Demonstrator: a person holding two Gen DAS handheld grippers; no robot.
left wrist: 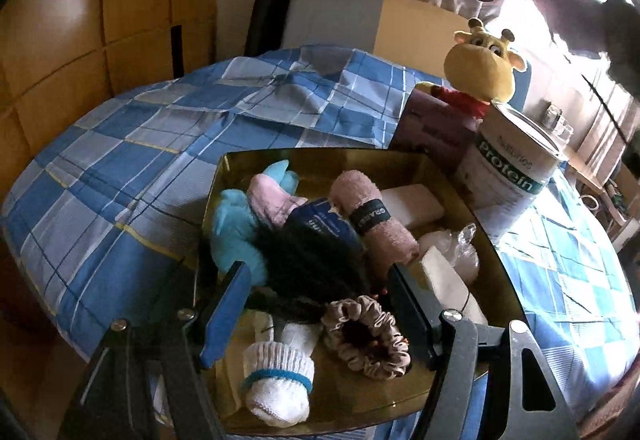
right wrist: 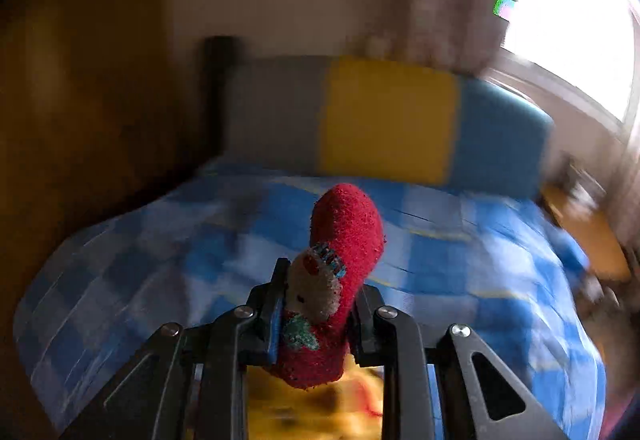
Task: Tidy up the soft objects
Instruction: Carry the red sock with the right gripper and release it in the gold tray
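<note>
On the checked blue bedspread (left wrist: 120,168), at six o'clock in the left wrist view, a gold-lined tray (left wrist: 232,176) is holding the gathered soft goods.

Item 1: left gripper (left wrist: 320,304), tongs standing wide and gripping nothing, hovering over the tray's near end.

Item 2: right gripper (right wrist: 316,304), tongs narrow and pinching a red fuzzy sock (right wrist: 348,236) with a small animal face on it; the sock is sticking up toward twelve o'clock, clear of the bed. Its surroundings are smeared, so what lies under it is uncertain; the yellow patch at six o'clock is possibly the tray.

Item 3: tray contents: a pink rolled towel (left wrist: 372,216) at one o'clock, its black band bearing letters that seem to read "GRAB"; a white sock (left wrist: 280,380) at six o'clock; a beige scrunchie (left wrist: 368,340) beside it; a turquoise plush piece (left wrist: 232,228) at nine o'clock.

Item 4: outside the tray at two o'clock, a white canister (left wrist: 512,176) reading "Protein", a giraffe plush (left wrist: 480,68) behind it.

Step in hand, by judgement: the red sock is being carried for sorting. Next move calls for bringing it over a free spot in the tray, lowering, then easing the tongs apart.
</note>
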